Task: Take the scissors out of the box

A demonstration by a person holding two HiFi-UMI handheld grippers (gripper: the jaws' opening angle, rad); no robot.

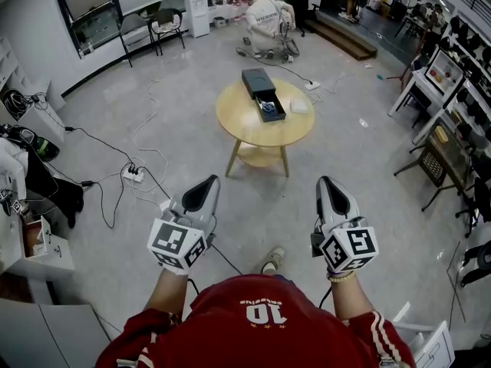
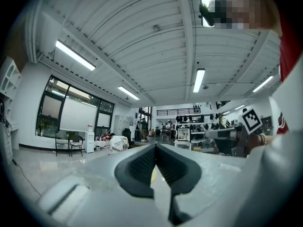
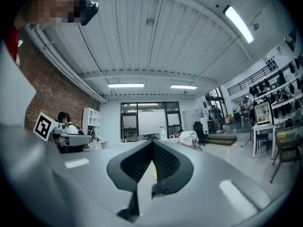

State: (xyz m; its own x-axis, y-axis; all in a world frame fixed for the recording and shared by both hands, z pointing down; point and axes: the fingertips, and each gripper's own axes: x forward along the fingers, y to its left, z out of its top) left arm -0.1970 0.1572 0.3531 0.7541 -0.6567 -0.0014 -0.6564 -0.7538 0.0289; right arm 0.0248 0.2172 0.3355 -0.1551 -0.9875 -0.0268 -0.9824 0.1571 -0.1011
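A long dark box (image 1: 258, 89) lies on the round wooden table (image 1: 244, 123) far ahead in the head view. Its drawer end stands open, and the scissors (image 1: 268, 106) lie inside it with bluish handles. Both grippers hover close to my body, well short of the table and pointing level toward it. My left gripper (image 1: 209, 181) (image 2: 155, 145) is shut with nothing between its pads. The right gripper (image 1: 326, 181) (image 3: 152, 143) is likewise shut and empty. A sliver of the yellow tabletop shows between each pair of jaws in the gripper views.
A small white object (image 1: 298, 106) sits on the table beside the box. A person (image 1: 265, 20) crouches on the floor behind the table. Cables and a power strip (image 1: 132, 174) run across the floor at left. Desks and shelves (image 1: 441, 75) line the right side.
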